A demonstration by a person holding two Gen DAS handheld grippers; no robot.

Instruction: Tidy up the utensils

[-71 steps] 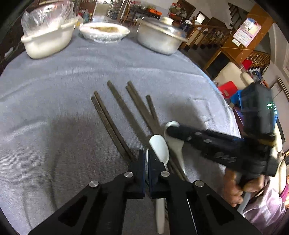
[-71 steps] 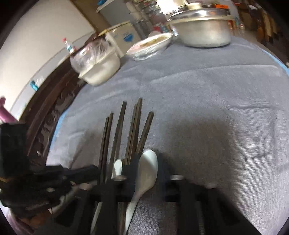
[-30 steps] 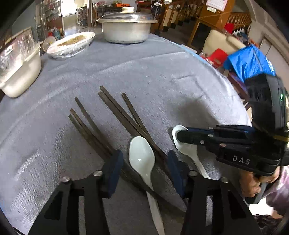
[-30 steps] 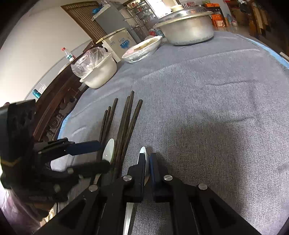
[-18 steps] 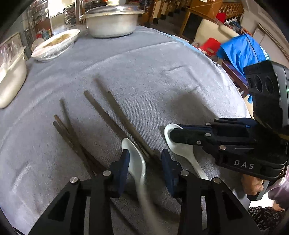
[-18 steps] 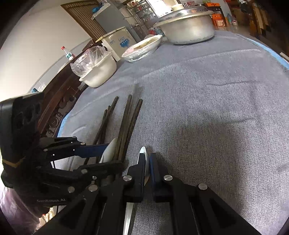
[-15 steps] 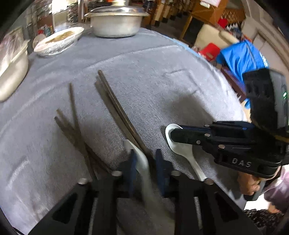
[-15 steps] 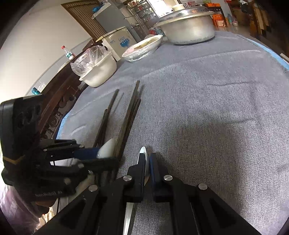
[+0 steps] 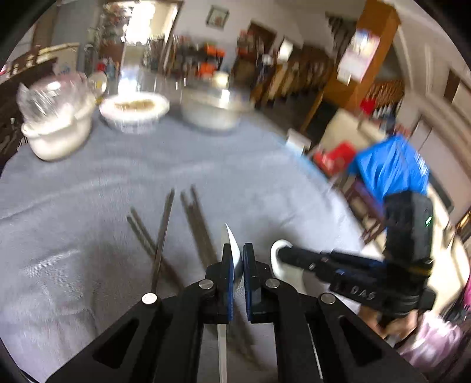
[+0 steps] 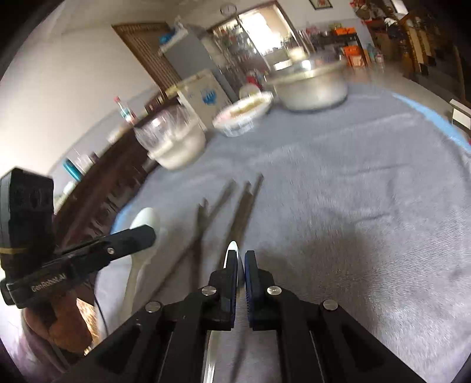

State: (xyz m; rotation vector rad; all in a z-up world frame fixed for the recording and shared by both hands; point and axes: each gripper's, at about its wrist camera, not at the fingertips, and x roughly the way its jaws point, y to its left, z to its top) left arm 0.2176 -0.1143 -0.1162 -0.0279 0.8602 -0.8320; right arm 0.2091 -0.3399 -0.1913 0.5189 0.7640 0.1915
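Grey cloth (image 9: 265, 165) covers a round table in a cluttered room, dark chopsticks (image 9: 194, 212) lying loose while each gripper (image 9: 238, 250) (image 10: 240, 256) clamps a white ceramic spoon (image 9: 232, 244) (image 10: 231, 249).

Daylight glares from a doorway (image 9: 147, 23) at twelve o'clock, motion blur smears both views, fisheye edges bend and darken, and a soft shadow falls on the surface (image 10: 368, 265) at four o'clock.

- left wrist cam: rides the left gripper (image 9: 238, 256), angled down over the grey-clothed table (image 9: 88, 265), close.
- right wrist cam: same, on the right gripper (image 10: 240, 262).
- shared: dark wooden chopsticks (image 9: 194, 218) (image 10: 241, 212), lidded steel pot (image 9: 212, 112) (image 10: 312, 85).
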